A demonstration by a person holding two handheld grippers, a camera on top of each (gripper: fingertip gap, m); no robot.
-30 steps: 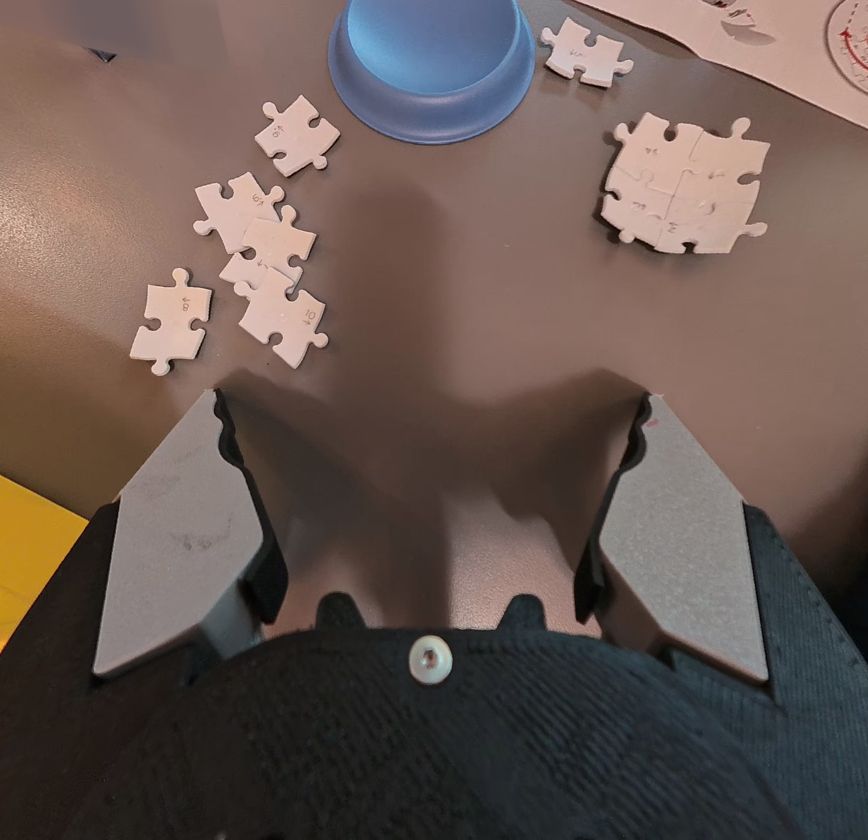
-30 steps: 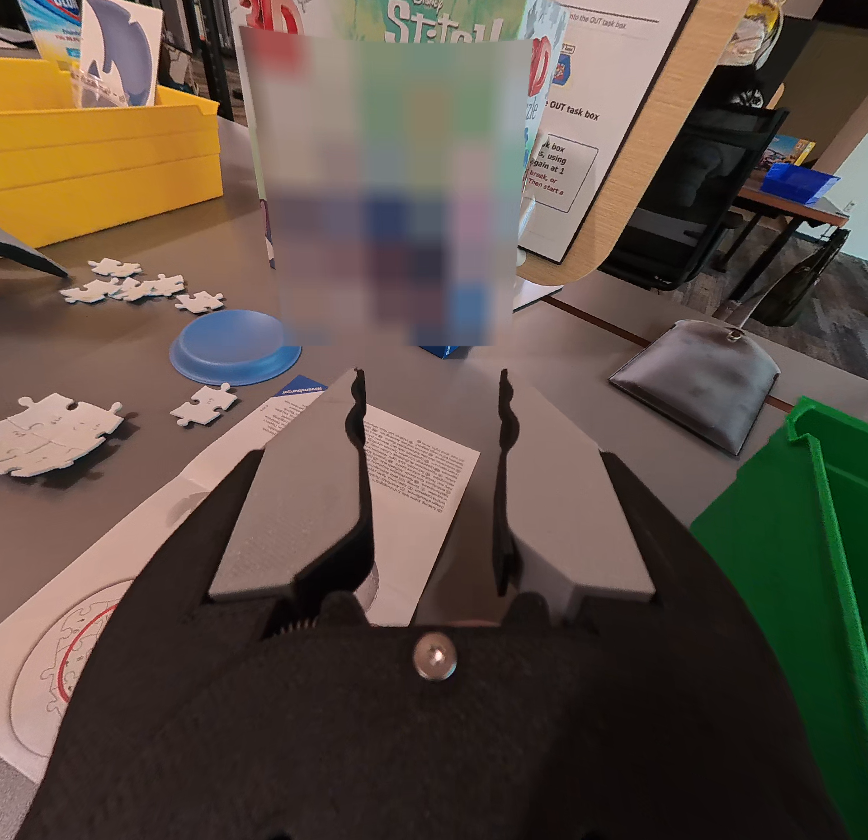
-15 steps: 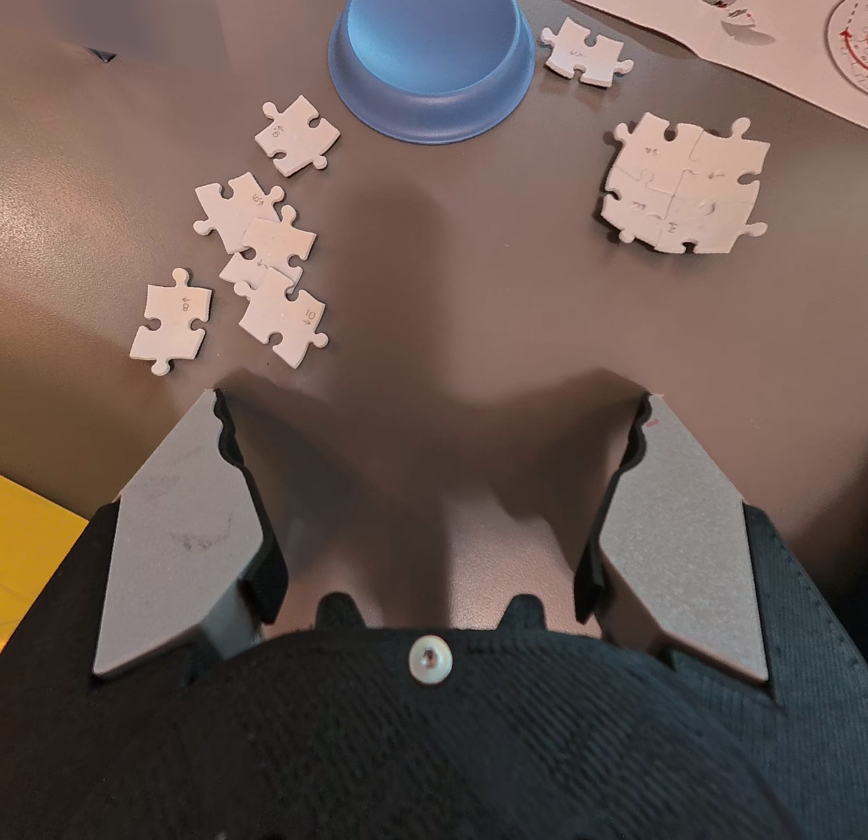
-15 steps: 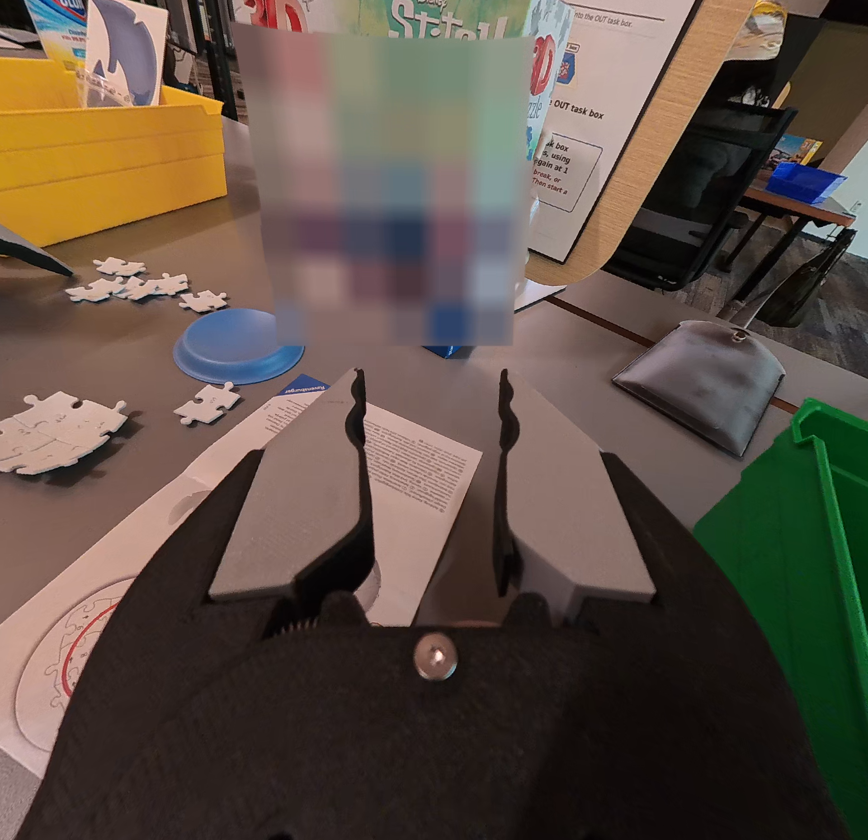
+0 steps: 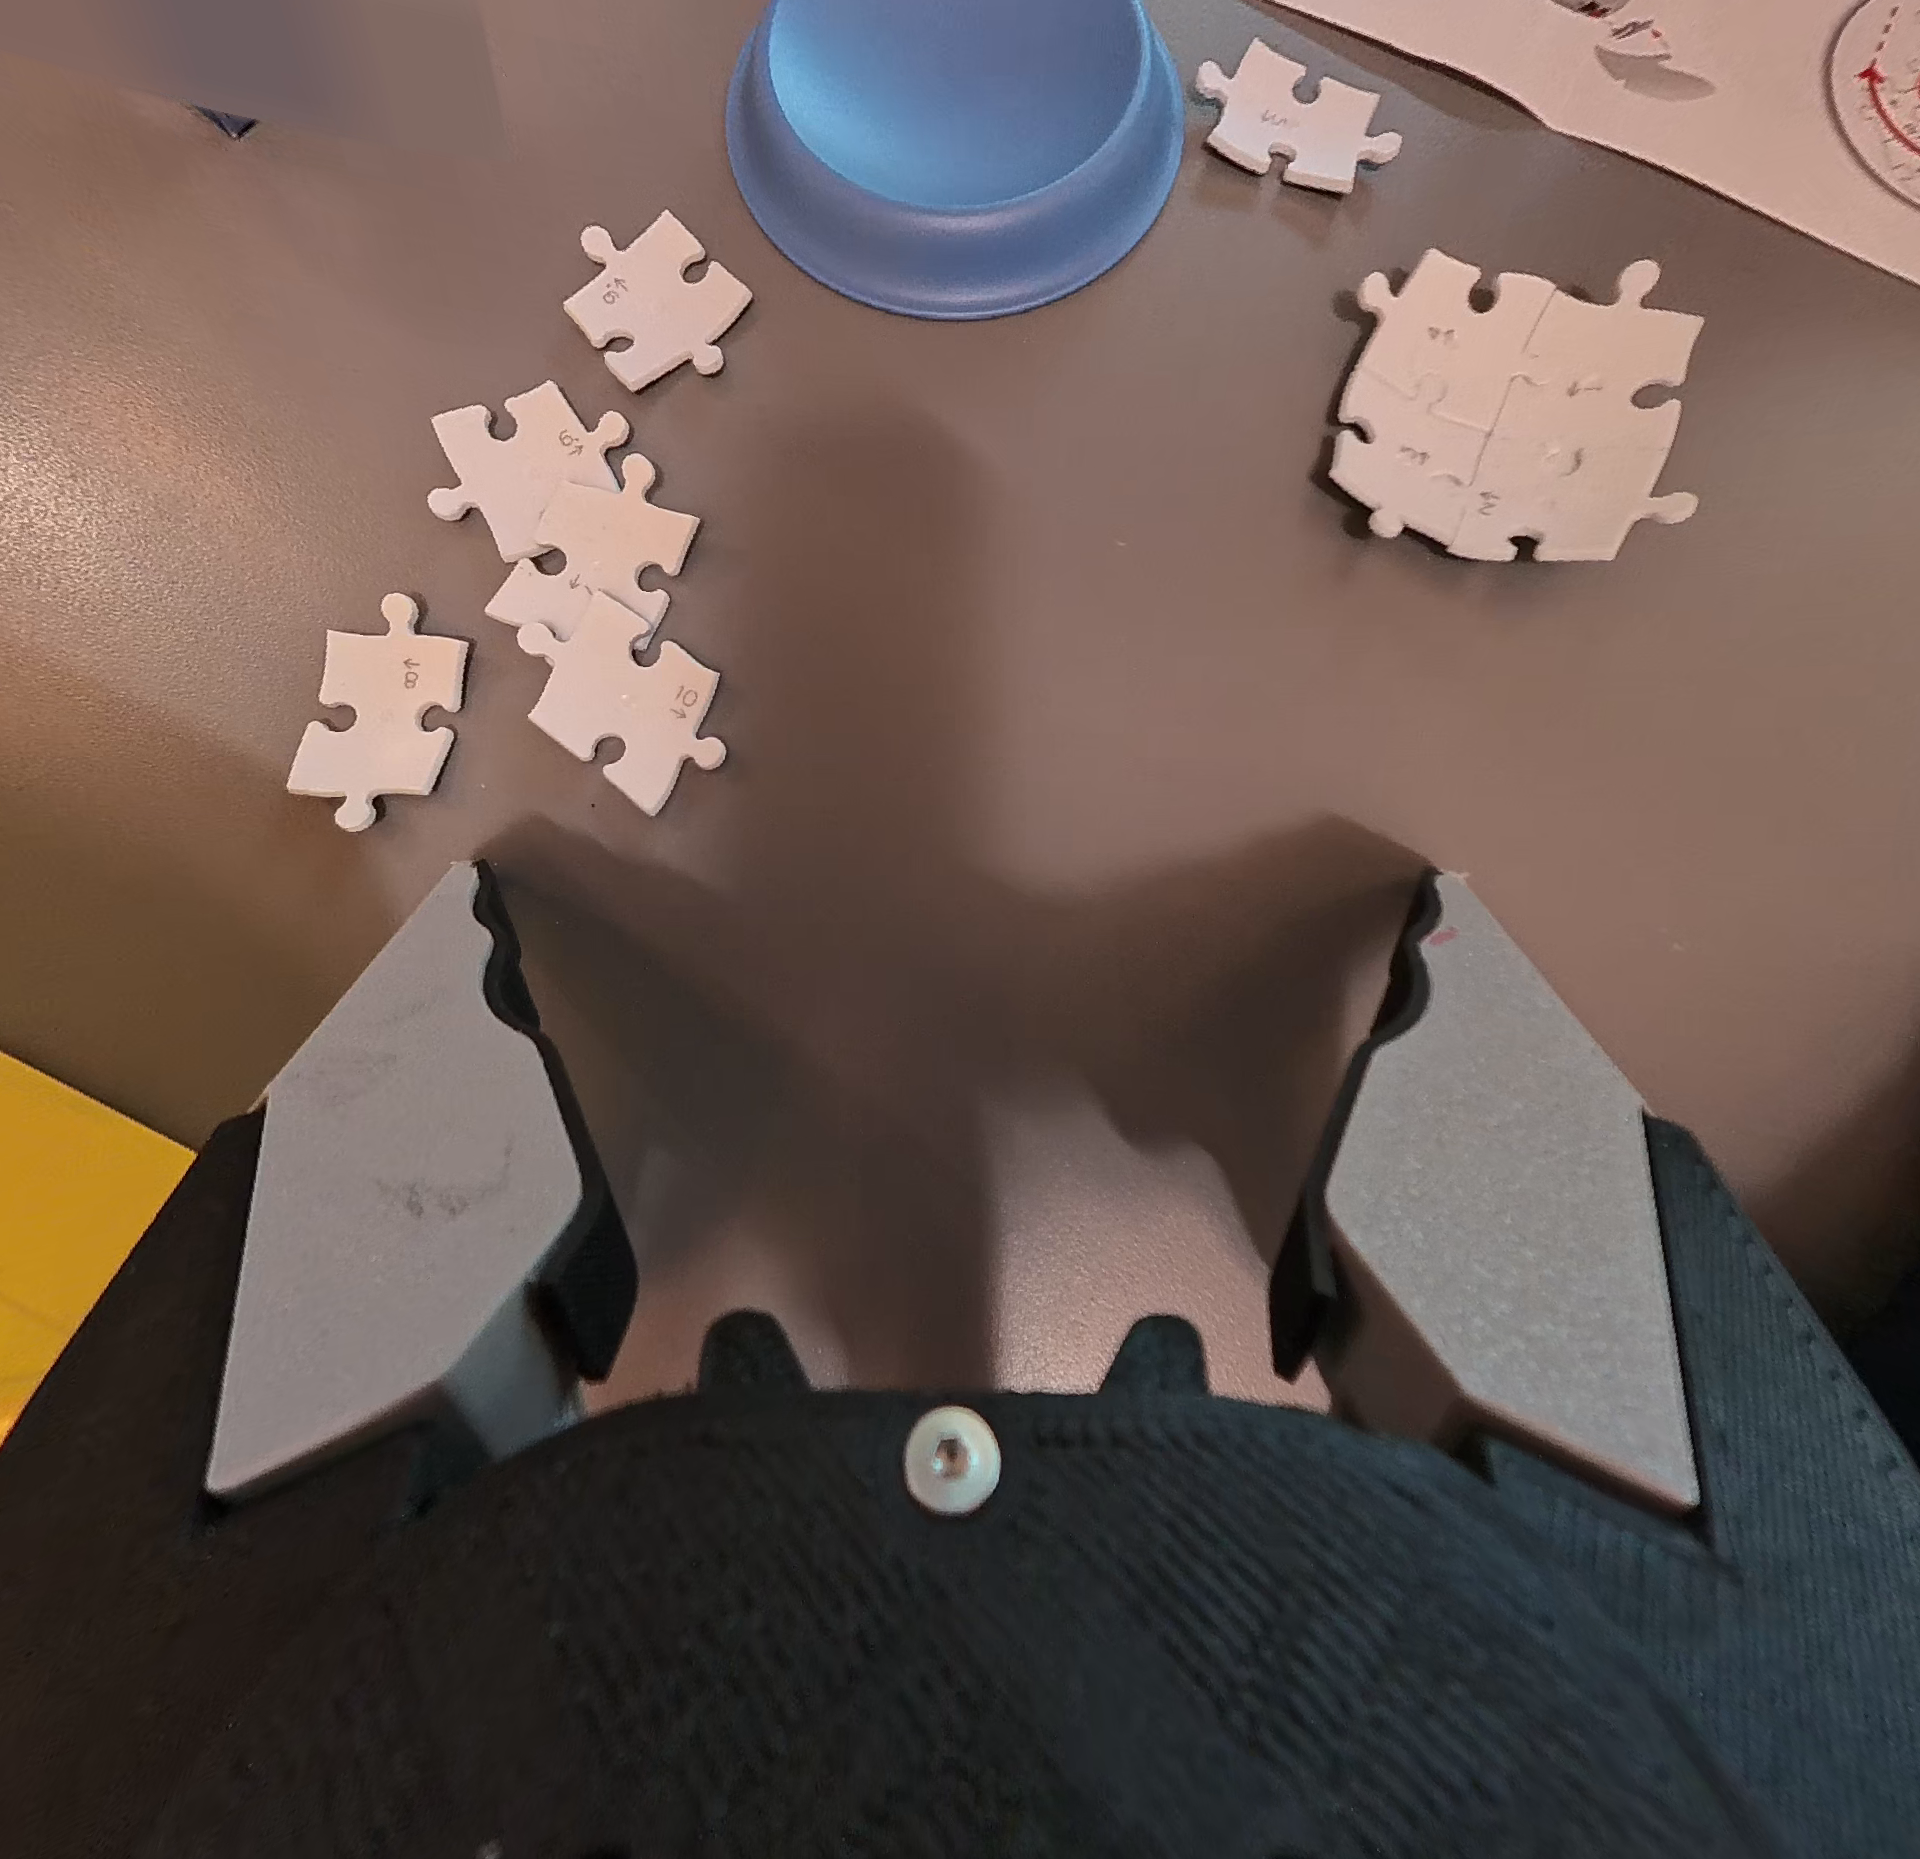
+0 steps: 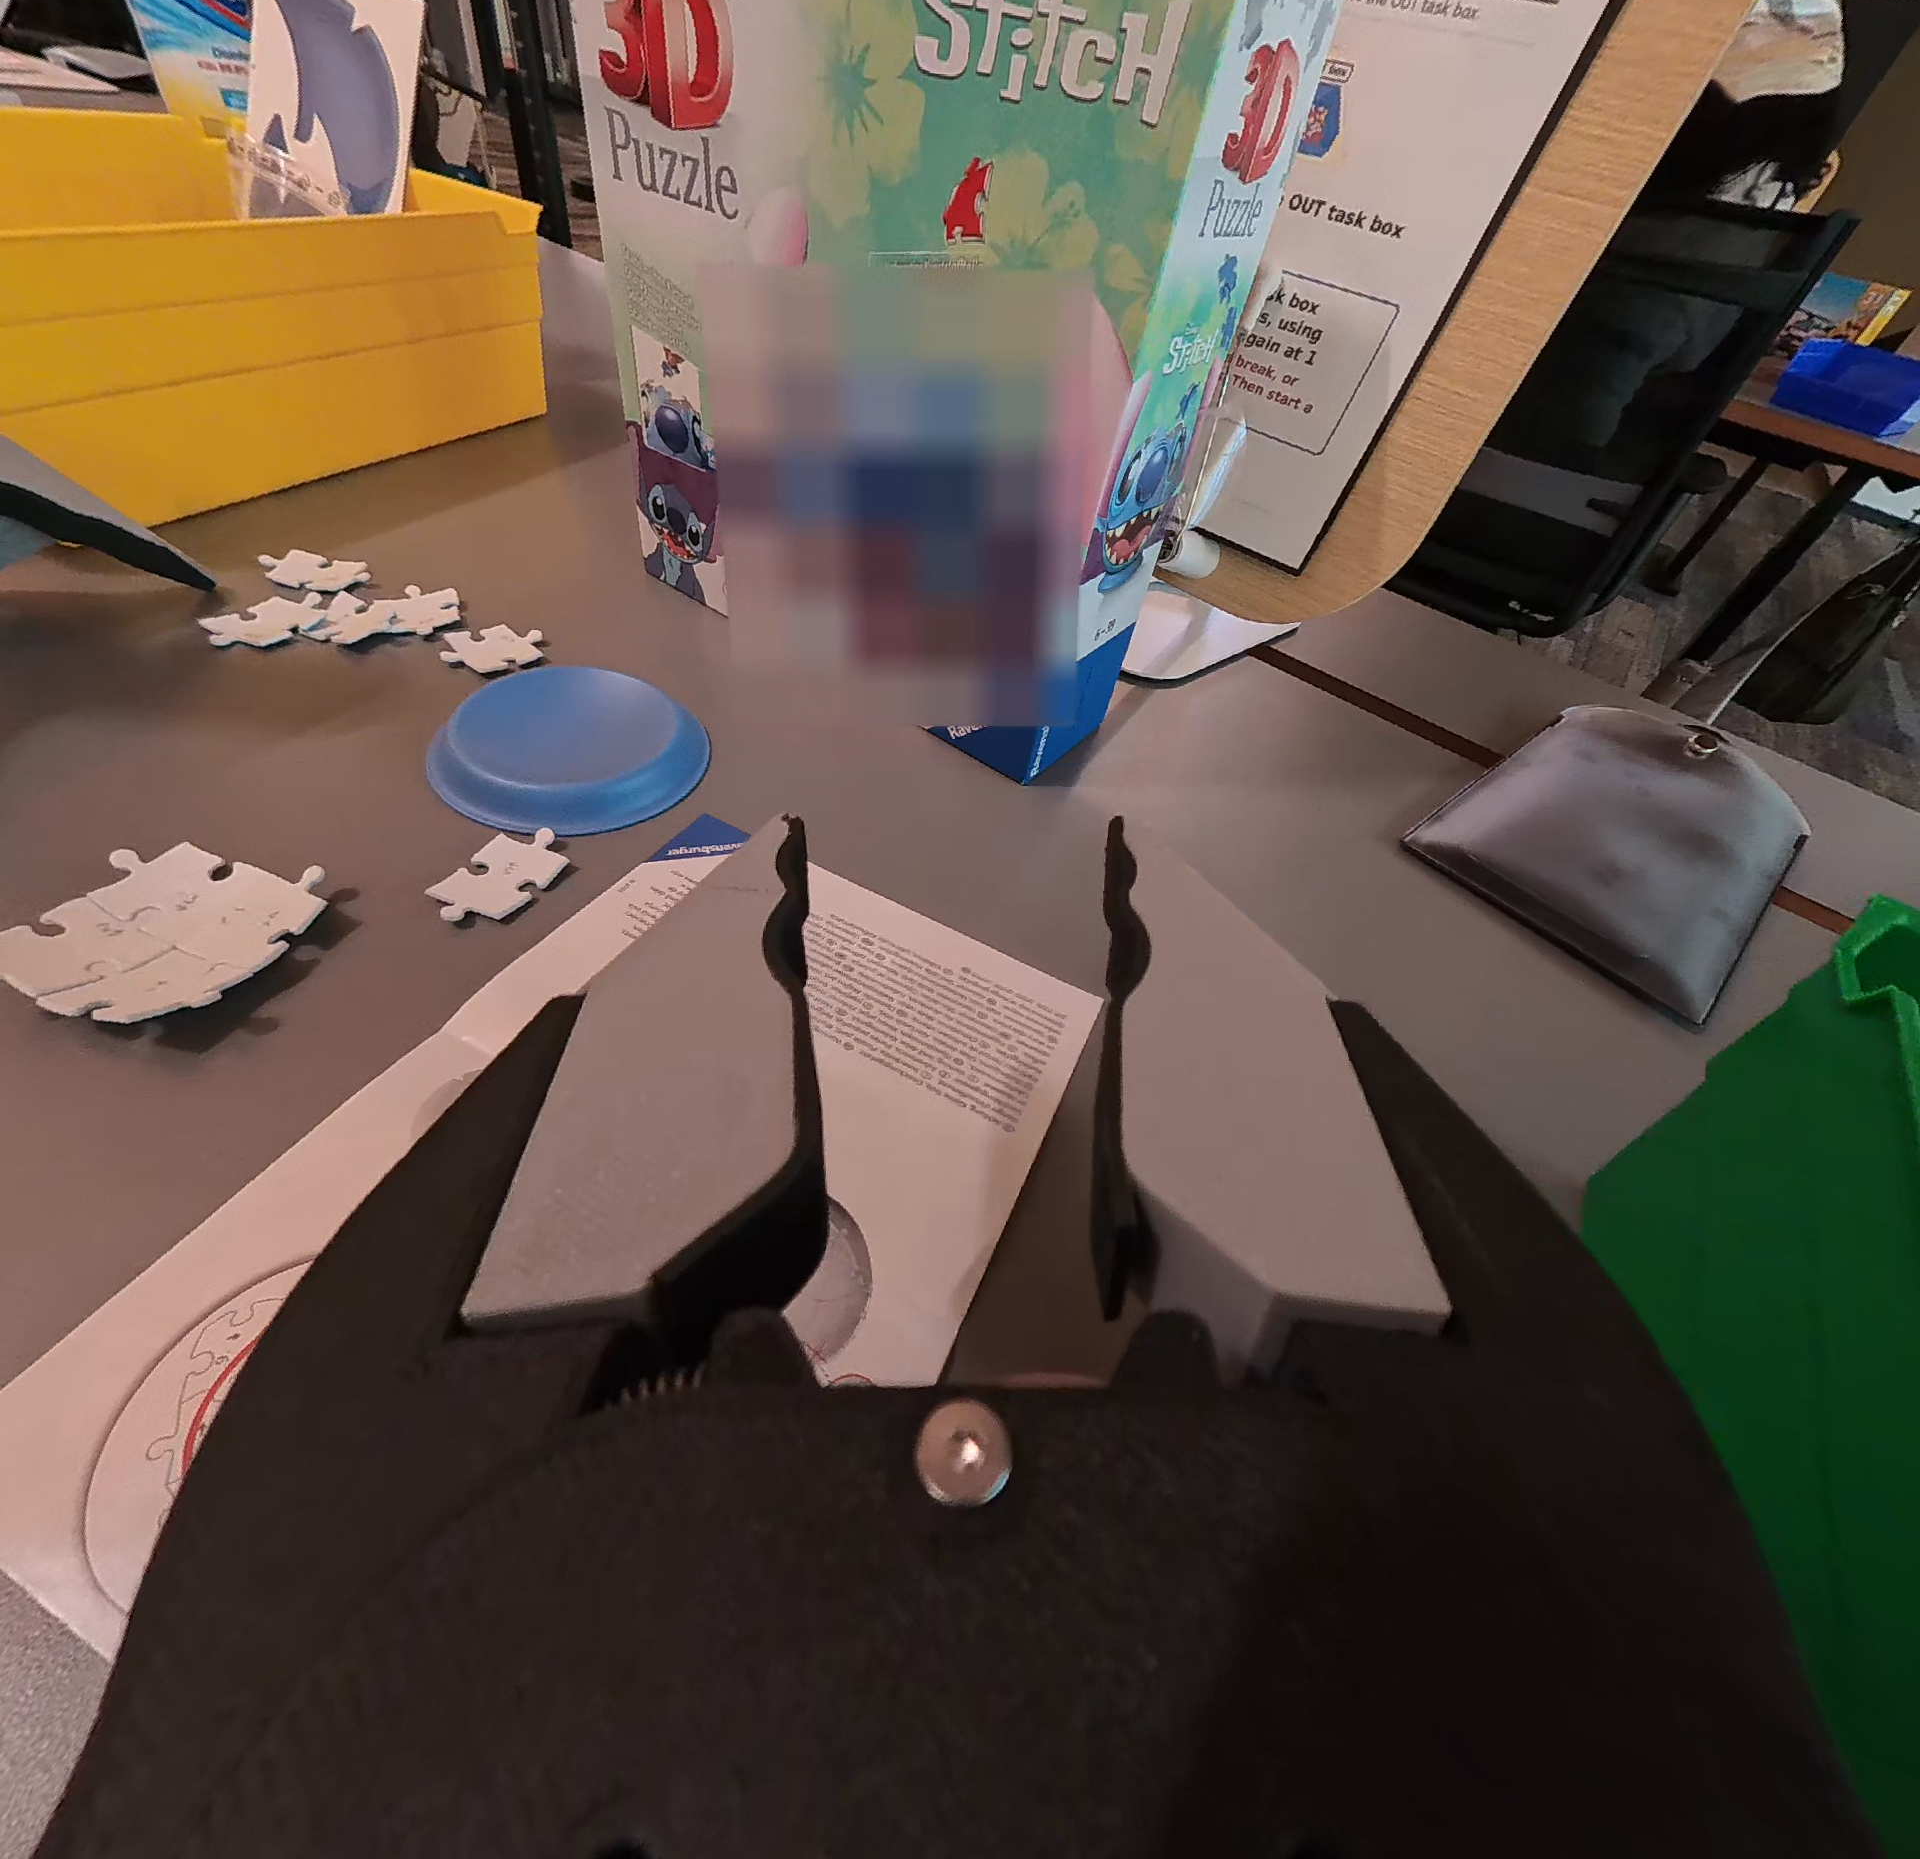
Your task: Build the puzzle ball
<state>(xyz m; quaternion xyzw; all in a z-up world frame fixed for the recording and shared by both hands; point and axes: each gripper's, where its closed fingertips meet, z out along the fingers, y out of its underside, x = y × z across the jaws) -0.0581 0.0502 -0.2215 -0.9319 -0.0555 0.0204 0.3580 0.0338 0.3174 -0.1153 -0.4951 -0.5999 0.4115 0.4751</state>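
Observation:
In the left wrist view my left gripper (image 5: 956, 874) is wide open and empty above the grey table. Ahead of it lie several loose white puzzle pieces (image 5: 582, 583) at the left, a joined white patch of pieces (image 5: 1517, 417) at the right, a single piece (image 5: 1294, 116) and a blue round stand (image 5: 951, 126). In the right wrist view my right gripper (image 6: 951, 833) is partly open and empty over a white instruction sheet (image 6: 935, 1009). The joined patch (image 6: 166, 926), the single piece (image 6: 499, 874), the stand (image 6: 566, 749) and the loose pieces (image 6: 353, 609) lie to its left.
A puzzle box (image 6: 914, 355) stands behind the stand. A yellow bin (image 6: 260, 313) is at the back left, a green bin (image 6: 1787, 1290) at the right, a dark pouch (image 6: 1621, 853) beyond it. The instruction sheet also shows at the left view's top right (image 5: 1662, 74). The single piece (image 5: 1294, 116) is about 15 centimetres from both grippers' fingertips. It is also in sight in the right wrist view (image 6: 494, 868).
The left gripper has not moved. The right wrist view has shifted slightly, so the table things sit a little lower and more to the right. Both grippers keep their opening.

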